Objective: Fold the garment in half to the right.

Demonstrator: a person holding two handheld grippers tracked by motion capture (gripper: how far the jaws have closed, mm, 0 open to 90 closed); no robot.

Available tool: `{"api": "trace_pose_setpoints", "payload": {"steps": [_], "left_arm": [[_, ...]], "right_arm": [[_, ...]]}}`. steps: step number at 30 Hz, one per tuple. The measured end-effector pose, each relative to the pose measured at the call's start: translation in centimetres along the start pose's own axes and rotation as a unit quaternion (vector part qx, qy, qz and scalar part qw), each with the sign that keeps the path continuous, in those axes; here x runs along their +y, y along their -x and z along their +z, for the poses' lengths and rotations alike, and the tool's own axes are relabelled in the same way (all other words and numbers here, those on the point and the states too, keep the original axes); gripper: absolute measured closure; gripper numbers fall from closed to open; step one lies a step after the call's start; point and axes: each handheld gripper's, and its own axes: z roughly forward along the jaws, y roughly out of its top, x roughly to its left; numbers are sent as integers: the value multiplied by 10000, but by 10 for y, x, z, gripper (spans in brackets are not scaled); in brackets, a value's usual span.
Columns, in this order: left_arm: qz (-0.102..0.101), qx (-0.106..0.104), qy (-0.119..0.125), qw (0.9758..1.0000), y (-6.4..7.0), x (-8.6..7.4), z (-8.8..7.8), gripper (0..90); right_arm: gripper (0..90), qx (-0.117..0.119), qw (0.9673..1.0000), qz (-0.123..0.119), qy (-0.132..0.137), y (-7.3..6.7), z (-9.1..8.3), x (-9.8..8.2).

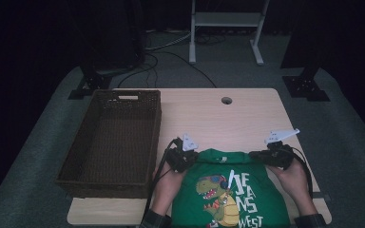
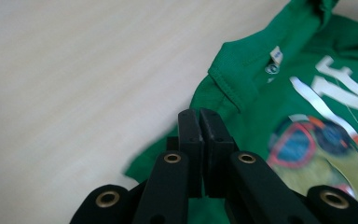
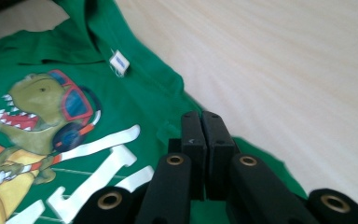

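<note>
Gripping the green T-shirt (image 1: 228, 190) at both shoulders, one gripper per side. Left gripper (image 1: 182, 156): jaws pressed together, green fabric bunched under and behind the tips in the left gripper view (image 2: 200, 122); reads as clamped on the shoulder edge, though the pinch point itself is hidden by the jaws. Right gripper (image 1: 274, 154): same, jaws together (image 3: 204, 125) on the opposite shoulder, cloth running under them.

Shirt lies print-up on the near half of the wooden table (image 1: 247, 114), collar toward the far edge, hem running off the bottom of the high view between the person's forearms. Print: dinosaur (image 1: 214, 192) with red sunglasses and headphones, plus white lettering (image 1: 247, 194). Neck label (image 3: 119, 62) visible inside the collar in both gripper views.

Left hand (image 1: 167, 183) and right hand (image 1: 295, 180) sit at the shirt's two sides, behind the grippers. Grey three-cornered plates stand on top of both grippers.

Brown wicker basket (image 1: 76, 161) sits on the table's left side, just beside the left gripper, not touching the shirt. Cable hole (image 1: 226, 100) near the table's far edge, well apart from the shirt.
</note>
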Motion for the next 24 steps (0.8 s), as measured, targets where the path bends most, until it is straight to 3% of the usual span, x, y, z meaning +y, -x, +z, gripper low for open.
{"api": "trace_pose_setpoints", "payload": {"steps": [3,4,6,9,10,16,24], "left_arm": [[-97,-113,-38,9999,2,-10,2,886],[-192,-198,-56,9996,3,-17,3,886],[-347,-357,-144,9987,5,-30,6,886],[-412,-410,-292,9979,6,-39,13,886],[-454,-421,-240,9978,6,-41,15,885],[-511,-404,-211,9977,4,-40,17,884],[-488,-199,-235,9983,-6,-28,29,883]], "right_arm": [[893,83,9999,80,30,-1,3,-9],[893,254,9996,107,-27,-3,8,-19],[893,365,9992,162,-54,-6,12,-26],[893,417,9988,173,-193,-10,19,-37],[893,426,9986,203,-251,-10,21,-39],[896,439,9979,462,-132,-6,25,-45],[895,170,9989,400,-162,0,31,-34]]}}
